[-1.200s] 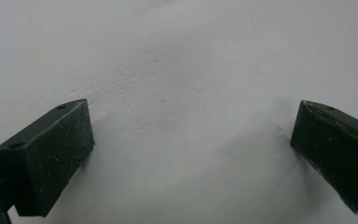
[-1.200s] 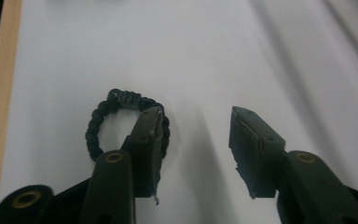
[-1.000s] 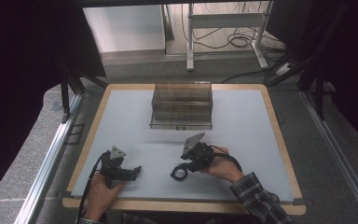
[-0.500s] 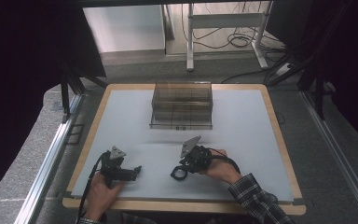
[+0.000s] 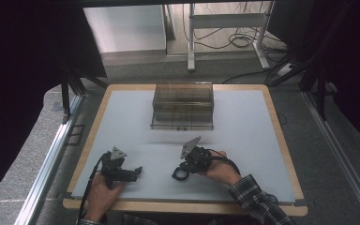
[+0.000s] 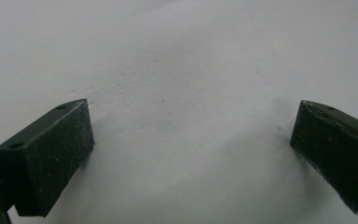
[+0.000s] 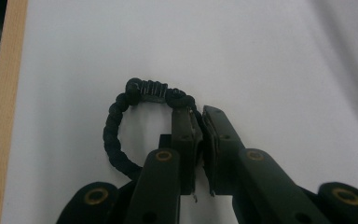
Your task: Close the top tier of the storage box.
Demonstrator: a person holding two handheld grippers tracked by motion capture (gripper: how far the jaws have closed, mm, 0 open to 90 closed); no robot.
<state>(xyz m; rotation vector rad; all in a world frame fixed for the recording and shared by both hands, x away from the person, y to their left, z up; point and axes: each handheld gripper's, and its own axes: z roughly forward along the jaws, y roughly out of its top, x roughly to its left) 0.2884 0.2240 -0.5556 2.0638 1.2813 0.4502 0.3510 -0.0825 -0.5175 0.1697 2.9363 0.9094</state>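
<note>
The table (image 5: 243,140) bears a clear box (image 5: 183,105) at 12 o'clock. At 5 o'clock, the right gripper (image 7: 199,116), whose jaws have just been closing, stands clamped on a black bracelet (image 7: 114,130). At 7 o'clock, the left gripper (image 6: 191,140) rests with its jaws apart.

A: What carries everything here?
B: A tabletop (image 5: 243,136) with a pale grey-white surface and a light wooden rim; it stands on a grey floor (image 5: 33,154).
A: And what lies directly on it?
B: Toward the far middle, a clear brownish drawer box (image 5: 183,105), upright; near the front edge, a black beaded bracelet (image 5: 180,175) lying flat in a loop, well apart from the box; in the right gripper view the bracelet (image 7: 116,135) sits near the wooden rim.
</note>
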